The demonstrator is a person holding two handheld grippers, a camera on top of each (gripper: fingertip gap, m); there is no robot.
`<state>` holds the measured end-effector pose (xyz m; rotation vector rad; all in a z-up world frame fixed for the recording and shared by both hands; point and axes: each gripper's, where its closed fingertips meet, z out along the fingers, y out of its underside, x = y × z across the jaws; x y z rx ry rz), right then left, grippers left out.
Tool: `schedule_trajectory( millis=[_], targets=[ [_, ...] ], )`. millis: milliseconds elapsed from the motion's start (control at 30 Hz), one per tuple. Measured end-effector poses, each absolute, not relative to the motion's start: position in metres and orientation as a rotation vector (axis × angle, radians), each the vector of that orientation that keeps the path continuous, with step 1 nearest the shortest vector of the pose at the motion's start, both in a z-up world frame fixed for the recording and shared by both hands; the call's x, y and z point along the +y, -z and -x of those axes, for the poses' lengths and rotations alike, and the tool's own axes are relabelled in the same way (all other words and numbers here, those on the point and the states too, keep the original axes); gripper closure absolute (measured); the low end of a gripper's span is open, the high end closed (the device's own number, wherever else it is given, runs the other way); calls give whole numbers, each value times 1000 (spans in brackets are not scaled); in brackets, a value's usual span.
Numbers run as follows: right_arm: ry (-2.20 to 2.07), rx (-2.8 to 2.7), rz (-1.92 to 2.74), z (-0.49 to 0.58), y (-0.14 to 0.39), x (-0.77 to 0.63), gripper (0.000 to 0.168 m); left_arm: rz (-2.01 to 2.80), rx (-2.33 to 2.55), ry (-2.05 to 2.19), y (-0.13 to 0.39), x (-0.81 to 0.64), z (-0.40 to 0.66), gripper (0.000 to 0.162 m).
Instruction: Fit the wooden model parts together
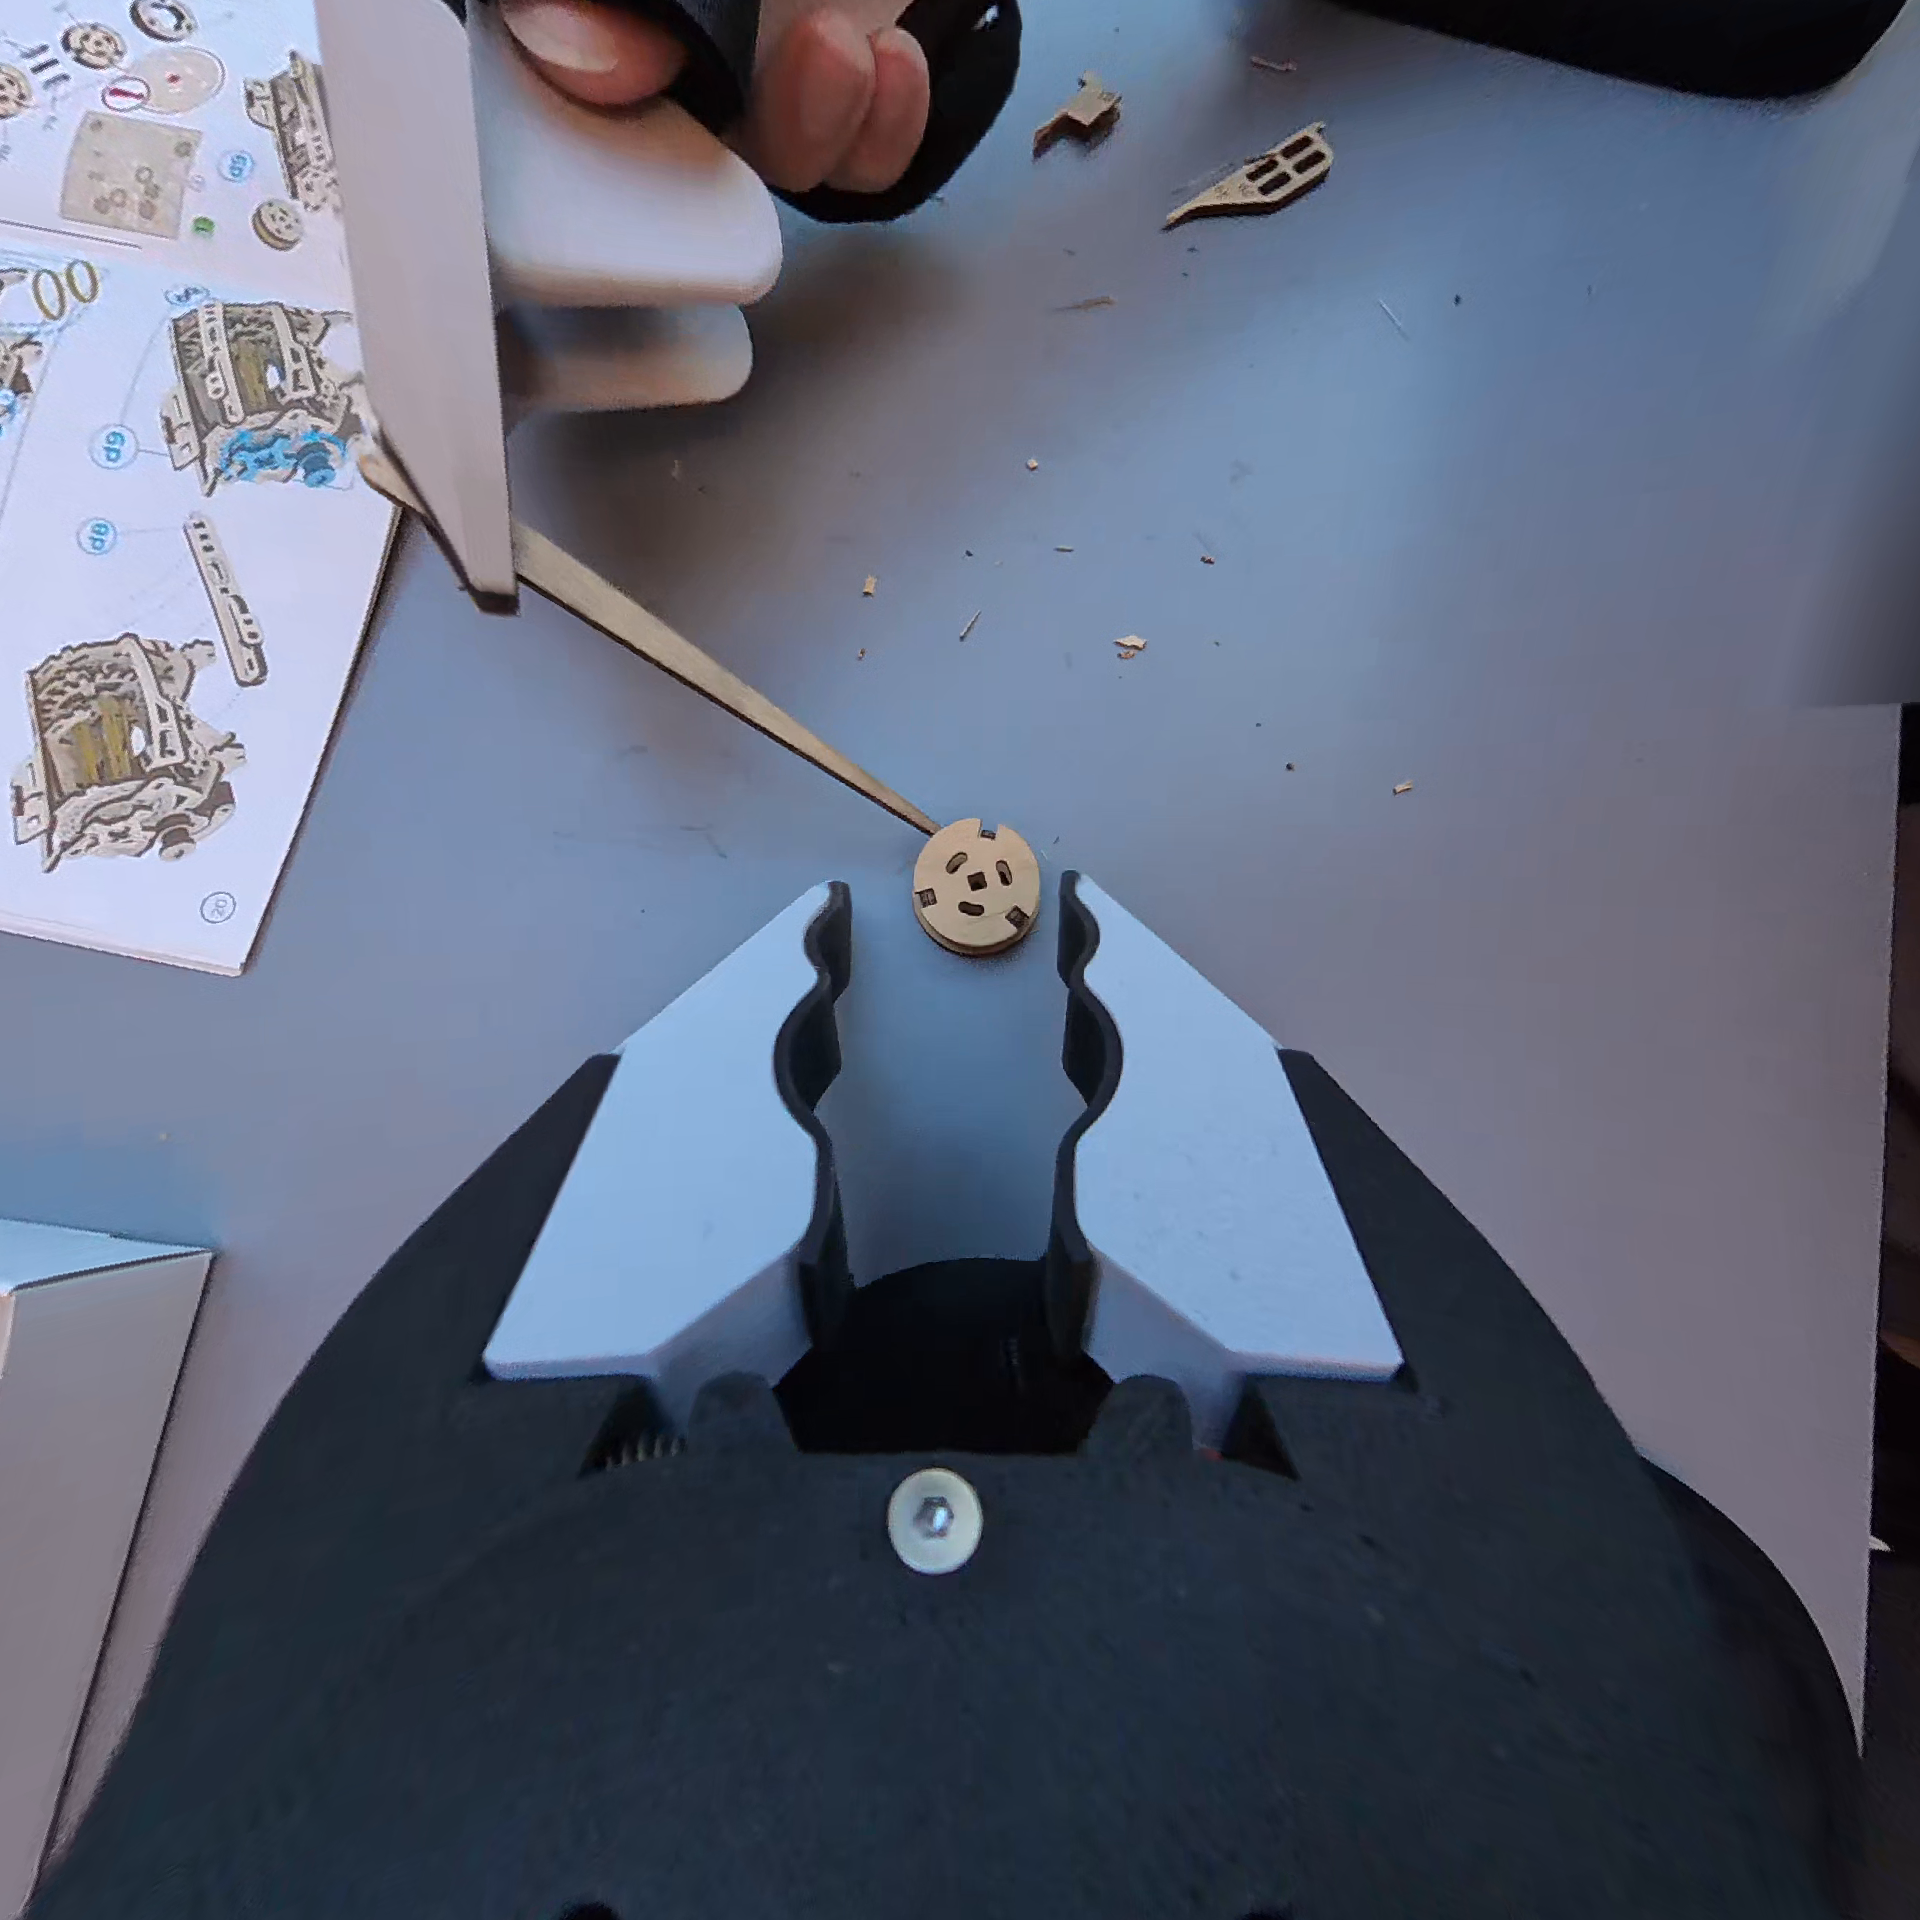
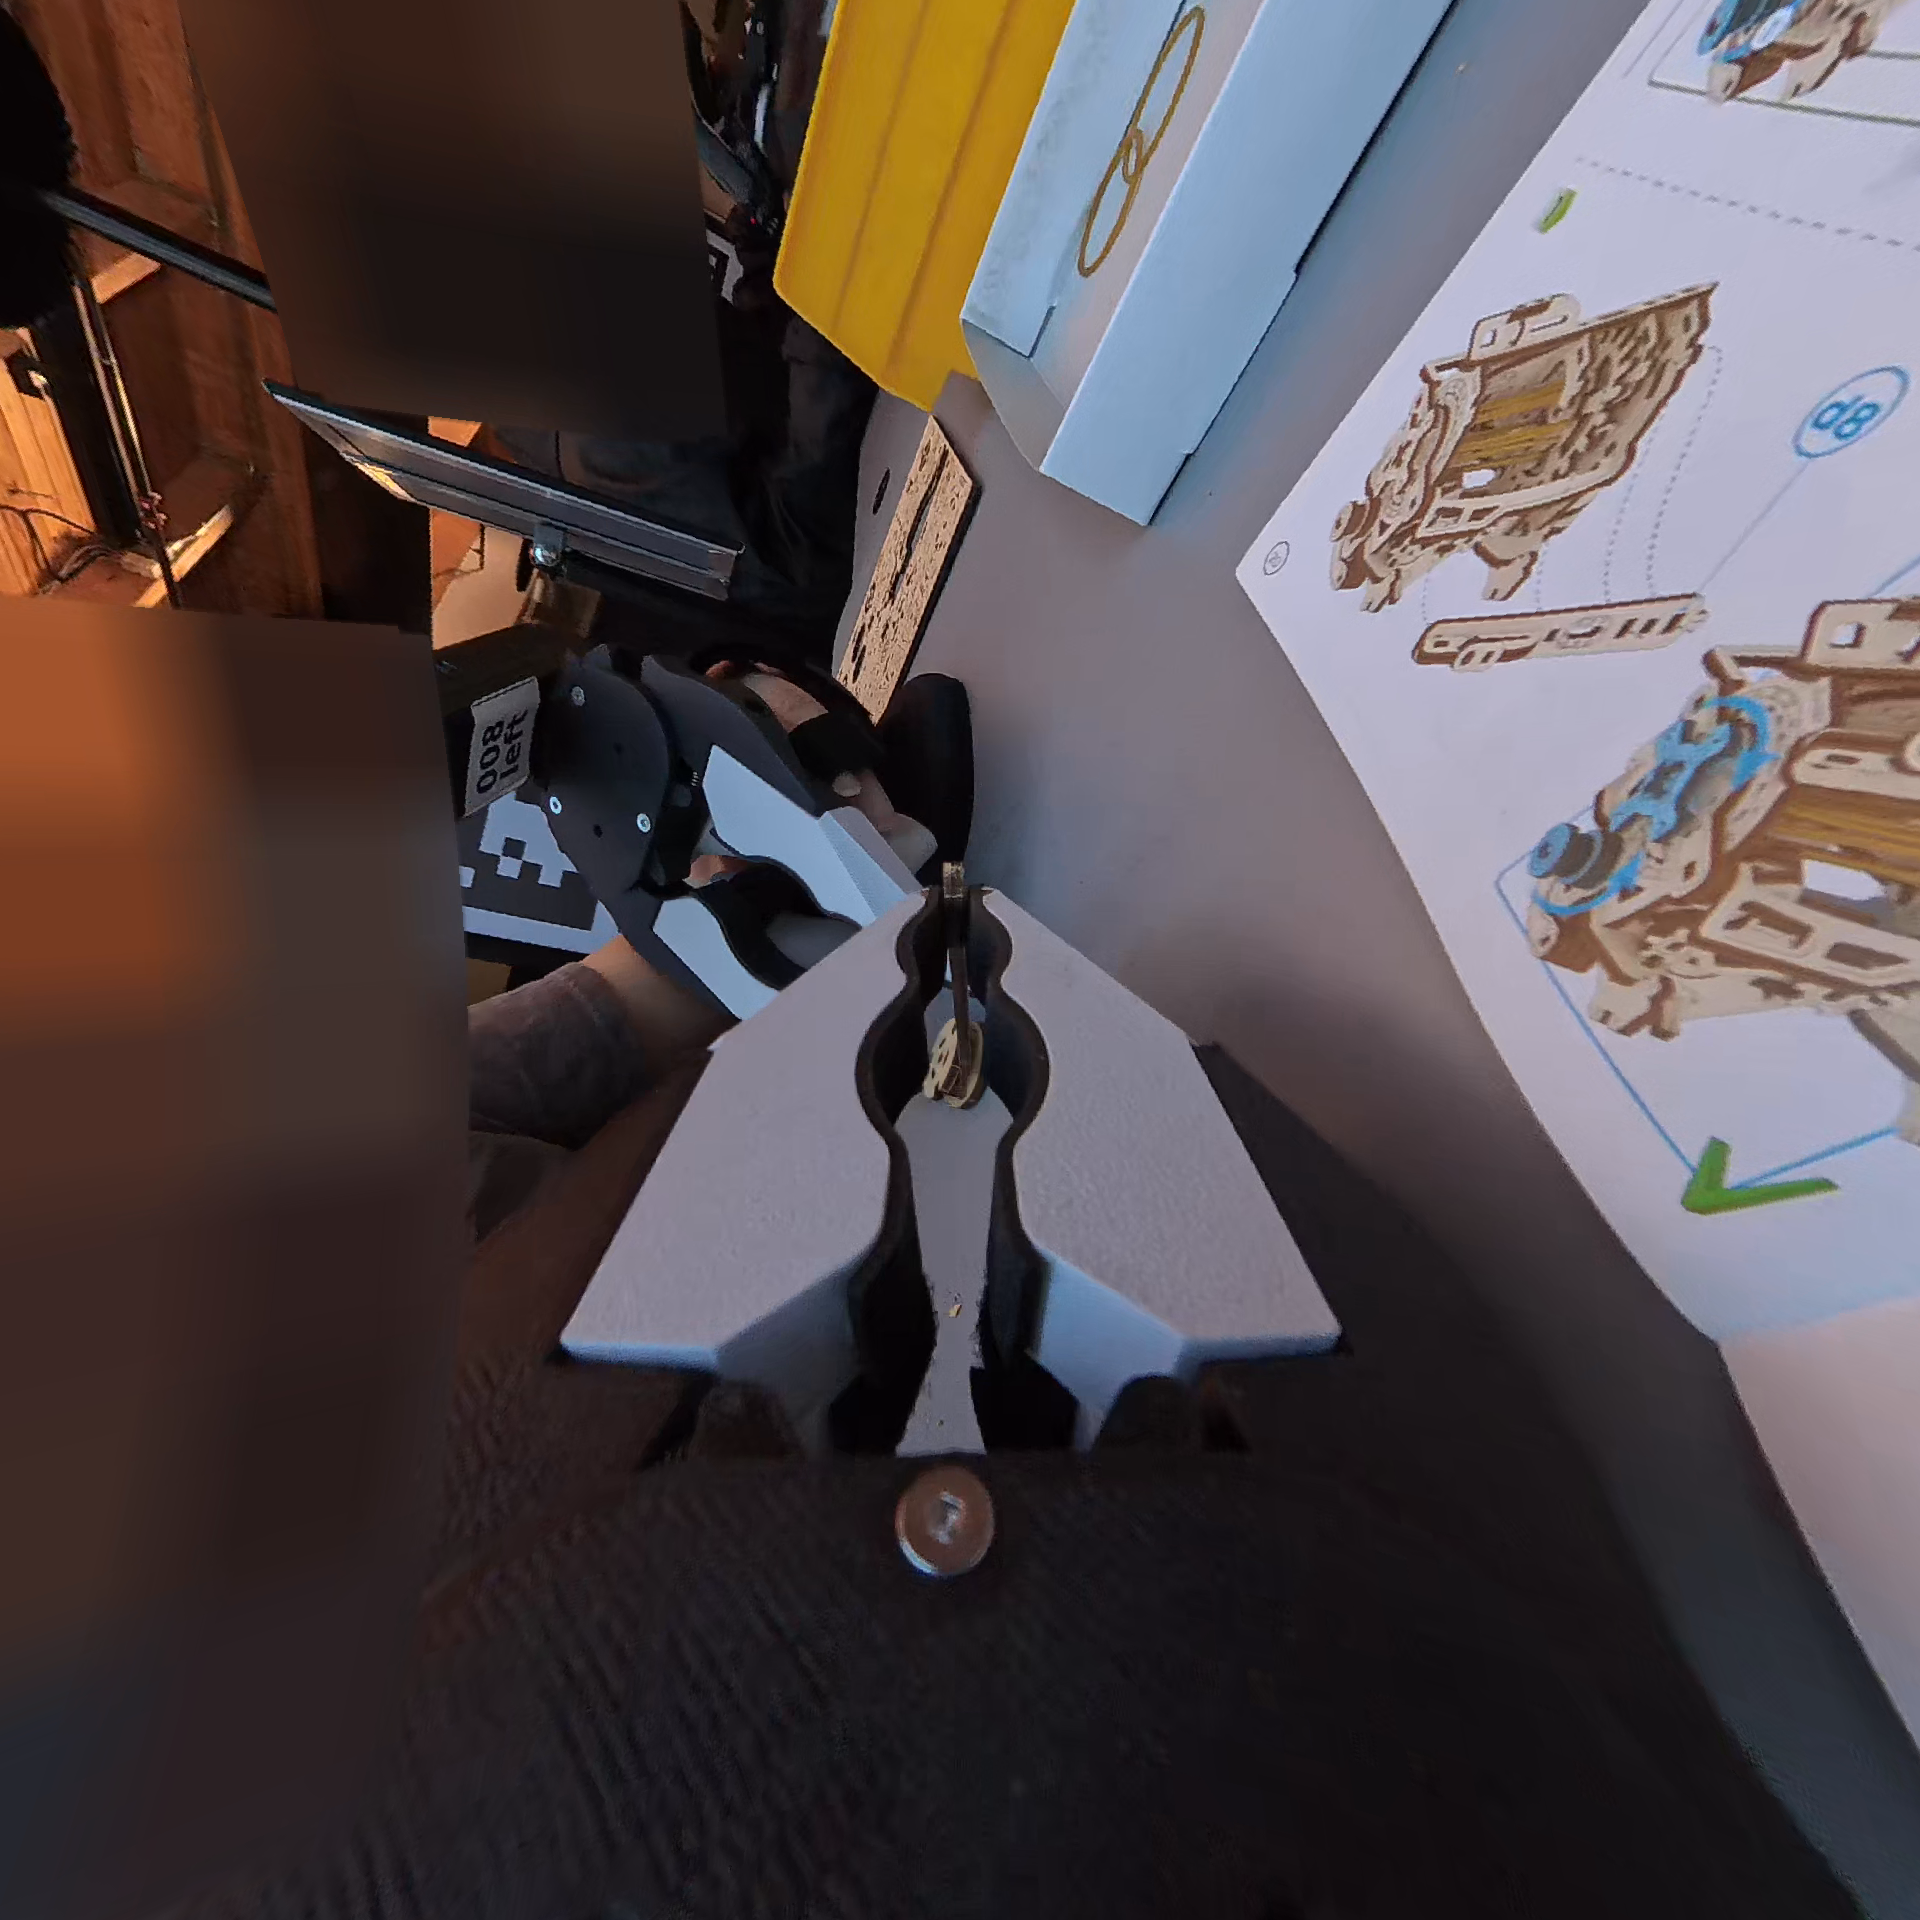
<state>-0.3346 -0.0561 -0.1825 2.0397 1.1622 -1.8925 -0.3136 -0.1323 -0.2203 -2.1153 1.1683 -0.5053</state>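
A small round wooden disc [image 1: 977,899] with slots lies flat on the grey table [image 1: 1351,520]. My left gripper [image 1: 954,899] is open and empty, with its fingertips on either side of the disc's near edge. My right gripper [image 1: 494,582] comes in from the upper left, shut on a long thin wooden strip [image 1: 717,691]. The strip's far tip touches the disc's rim. In the right wrist view the right gripper [image 2: 954,902] pinches the strip [image 2: 956,966] edge-on, the disc [image 2: 954,1065] shows through the gap, and the left gripper [image 2: 821,914] is just behind.
An open instruction booklet [image 1: 156,520] lies left of the disc and shows in the right wrist view [image 2: 1662,727]. A white box [image 1: 83,1455] stands near left. Wood offcuts [image 1: 1257,177] and chips lie at the far right. A cut-out wooden sheet [image 2: 909,561] lies near the table edge. The gap from one gripper's tips to the other's is roughly 9 centimetres.
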Motion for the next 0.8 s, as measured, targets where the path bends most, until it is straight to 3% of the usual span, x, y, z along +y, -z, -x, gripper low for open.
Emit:
schedule_trajectory(
  millis=[200,667,800],
  targets=[
    [1871,1123,-2042,336,187,-61,167,2076,1205,499,218,-136,311,136],
    [1839,1086,-2031,337,195,-65,167,2143,1196,475,226,-144,306,124],
    [1843,1071,-2019,337,195,-66,168,2153,1174,439,228,-142,308,138]
  ],
)
